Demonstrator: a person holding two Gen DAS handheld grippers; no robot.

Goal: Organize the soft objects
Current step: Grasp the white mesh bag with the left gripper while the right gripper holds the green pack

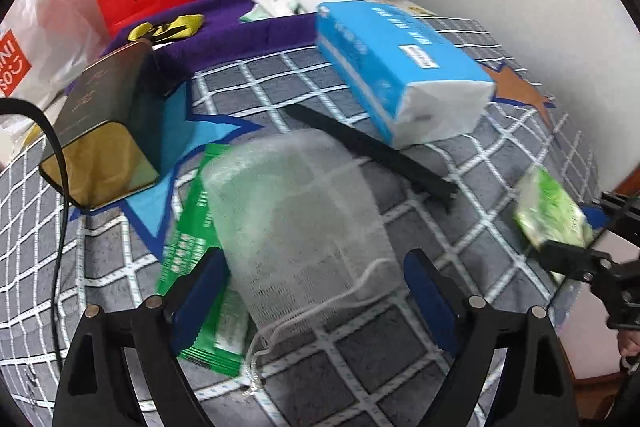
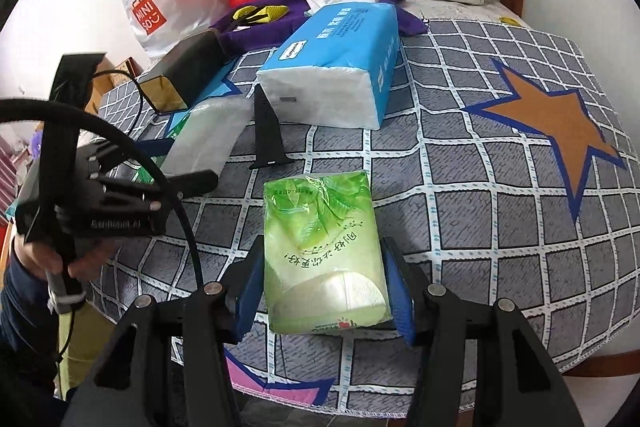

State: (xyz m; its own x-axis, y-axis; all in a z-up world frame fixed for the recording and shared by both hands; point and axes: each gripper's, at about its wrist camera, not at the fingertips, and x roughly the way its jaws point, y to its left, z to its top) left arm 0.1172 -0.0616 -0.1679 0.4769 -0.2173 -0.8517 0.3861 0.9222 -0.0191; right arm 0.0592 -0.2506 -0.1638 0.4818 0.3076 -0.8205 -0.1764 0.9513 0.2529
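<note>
On the checked bedspread (image 2: 500, 155), the right gripper (image 2: 324, 291) pinches a green tissue pack (image 2: 320, 247) between its blue pads, while the left gripper (image 1: 316, 291) stands wide around a white mesh pouch (image 1: 296, 211) that lies partly over a green sachet (image 1: 192, 227), just beside a black strap (image 1: 372, 151) and a blue tissue block (image 1: 400, 67). To do this well, I judge the left should close low on the mesh alone, clear of the sachet and the drawstring, and squeeze gently. Motion blur softens the pouch, so whether either pad touches it is unclear; its contents and where the sorted things belong are not shown.
</note>
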